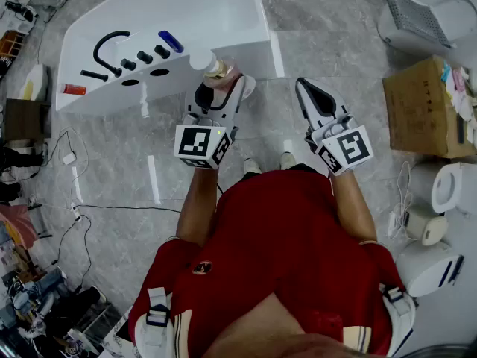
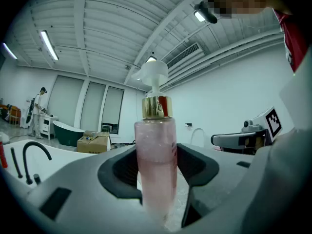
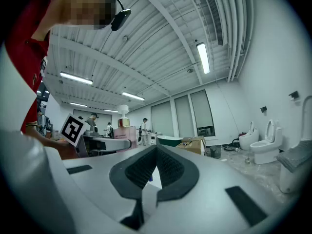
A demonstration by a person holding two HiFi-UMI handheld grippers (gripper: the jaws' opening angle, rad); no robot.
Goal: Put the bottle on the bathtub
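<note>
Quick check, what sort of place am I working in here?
Probably a bathroom-fixture showroom or test hall: a white bathtub with black faucet, toilets standing in the open, an industrial ceiling with strip lights.

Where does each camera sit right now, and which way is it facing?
Head view: on the person's head, looking steeply down at the bathtub deck and floor; shows the red shirt, both forearms, left gripper and right gripper.
Left gripper view: on the left gripper, looking along jaws shut on the pink pump bottle, toward room and ceiling; red shirt at right edge.
Right gripper view: on the right gripper, looking along closed, empty jaws toward toilets; red shirt at left.
Shared: all three show that bottle; each gripper view sees the other gripper.
</note>
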